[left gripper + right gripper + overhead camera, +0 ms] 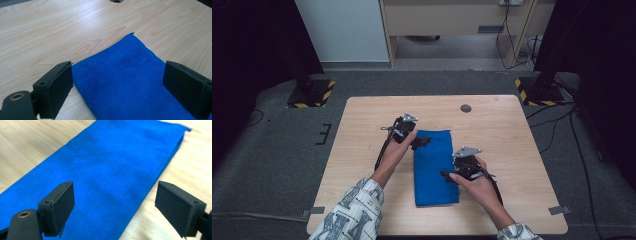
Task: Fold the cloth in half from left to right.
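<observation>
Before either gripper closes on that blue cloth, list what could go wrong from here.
1. The blue cloth lies flat on the table, and both the left gripper and the right gripper have their jaws open over it; closing may pinch only the top layer, so the fold could come apart.
2. Flat fabric on smooth wood may slide or bunch instead of being gripped.

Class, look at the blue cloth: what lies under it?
The blue cloth lies flat on the wooden table, which shows all round it. Whatever else might sit beneath is covered, though no bulge shows.
</observation>
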A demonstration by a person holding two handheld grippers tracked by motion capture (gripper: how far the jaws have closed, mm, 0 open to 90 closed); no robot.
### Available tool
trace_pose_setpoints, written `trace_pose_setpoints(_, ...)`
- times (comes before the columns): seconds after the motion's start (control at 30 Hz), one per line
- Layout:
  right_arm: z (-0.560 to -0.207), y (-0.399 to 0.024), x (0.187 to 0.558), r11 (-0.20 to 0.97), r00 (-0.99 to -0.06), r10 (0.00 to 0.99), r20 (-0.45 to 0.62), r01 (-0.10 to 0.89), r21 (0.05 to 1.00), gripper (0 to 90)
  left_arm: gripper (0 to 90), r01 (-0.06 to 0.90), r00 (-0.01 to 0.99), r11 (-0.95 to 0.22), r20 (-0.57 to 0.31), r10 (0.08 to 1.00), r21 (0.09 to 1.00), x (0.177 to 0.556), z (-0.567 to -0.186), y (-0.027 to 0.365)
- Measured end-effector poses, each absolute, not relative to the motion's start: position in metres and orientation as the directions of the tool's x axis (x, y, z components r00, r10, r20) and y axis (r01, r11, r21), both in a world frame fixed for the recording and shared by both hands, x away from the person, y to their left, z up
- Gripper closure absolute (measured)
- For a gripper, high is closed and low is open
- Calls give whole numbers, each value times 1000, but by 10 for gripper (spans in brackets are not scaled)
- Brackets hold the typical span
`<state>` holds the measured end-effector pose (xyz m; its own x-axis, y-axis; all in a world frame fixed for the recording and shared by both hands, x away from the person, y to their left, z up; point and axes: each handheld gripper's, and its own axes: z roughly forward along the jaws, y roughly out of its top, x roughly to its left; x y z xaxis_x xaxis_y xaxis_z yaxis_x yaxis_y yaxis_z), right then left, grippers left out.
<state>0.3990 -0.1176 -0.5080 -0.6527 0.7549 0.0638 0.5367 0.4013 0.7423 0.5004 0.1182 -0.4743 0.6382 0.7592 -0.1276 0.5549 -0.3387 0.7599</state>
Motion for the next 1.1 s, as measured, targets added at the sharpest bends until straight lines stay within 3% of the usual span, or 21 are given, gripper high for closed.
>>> trace_pose_setpoints(0.4, -492, -111, 434, 405, -645, 763, 40, 525, 748, 204, 95, 535, 637, -359, -86, 766, 764, 494, -472, 128)
trace_pose_setpoints(0.87, -474, -102, 472, 388, -642, 765, 51, 523, 759, 219, 95, 536, 612, -295, -123, 781, 791, 502, -470, 143)
trace_pose_setpoints(1.1, -471, -105, 495, 411, -634, 773, 24, 530, 742, 298, 95, 558, 594, -296, -124, 795, 775, 509, -476, 145)
